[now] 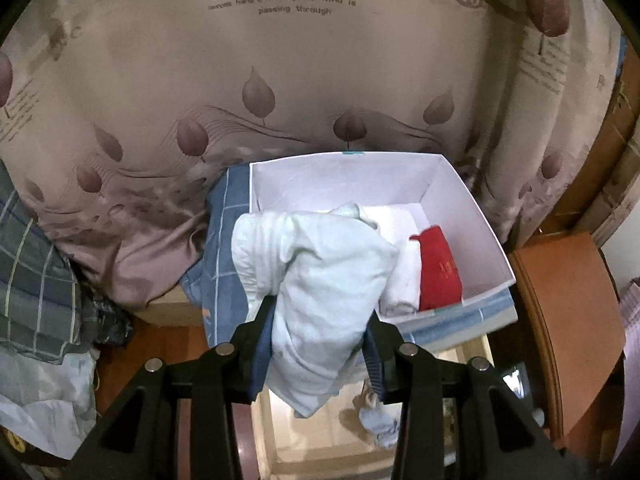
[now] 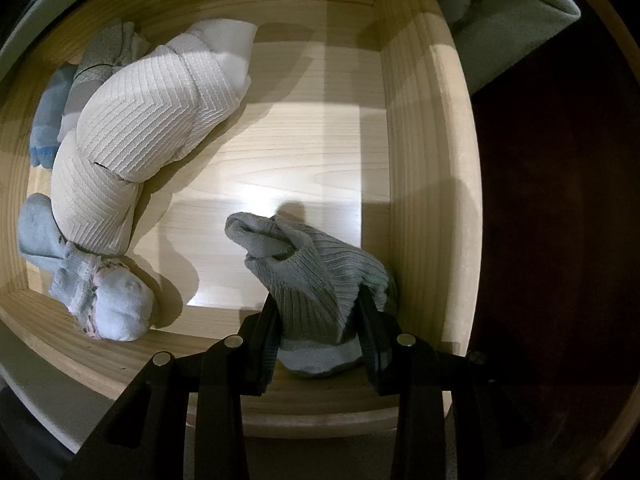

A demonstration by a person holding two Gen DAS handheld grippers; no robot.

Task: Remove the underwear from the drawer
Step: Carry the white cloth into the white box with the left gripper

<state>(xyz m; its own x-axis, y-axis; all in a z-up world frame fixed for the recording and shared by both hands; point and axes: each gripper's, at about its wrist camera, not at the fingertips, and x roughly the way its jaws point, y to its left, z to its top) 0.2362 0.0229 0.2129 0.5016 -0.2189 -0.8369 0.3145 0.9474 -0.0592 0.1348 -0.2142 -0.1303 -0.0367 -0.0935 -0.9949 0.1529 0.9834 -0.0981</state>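
Largest in the left wrist view is a leaf-printed curtain hanging behind a white box, which sits on blue checked cloth and holds a red folded garment beside a white folded one. In front of the box, the left gripper has its jaws clamped on a pale blue-white piece of underwear, which drapes over and below them, lifted clear above the drawer.

The right wrist view alone shows the wooden drawer from inside. A white ribbed roll lies along its left side, with small blue and grey bundles around it. By the right wall, the right gripper has its jaws closed on a grey ribbed bundle.
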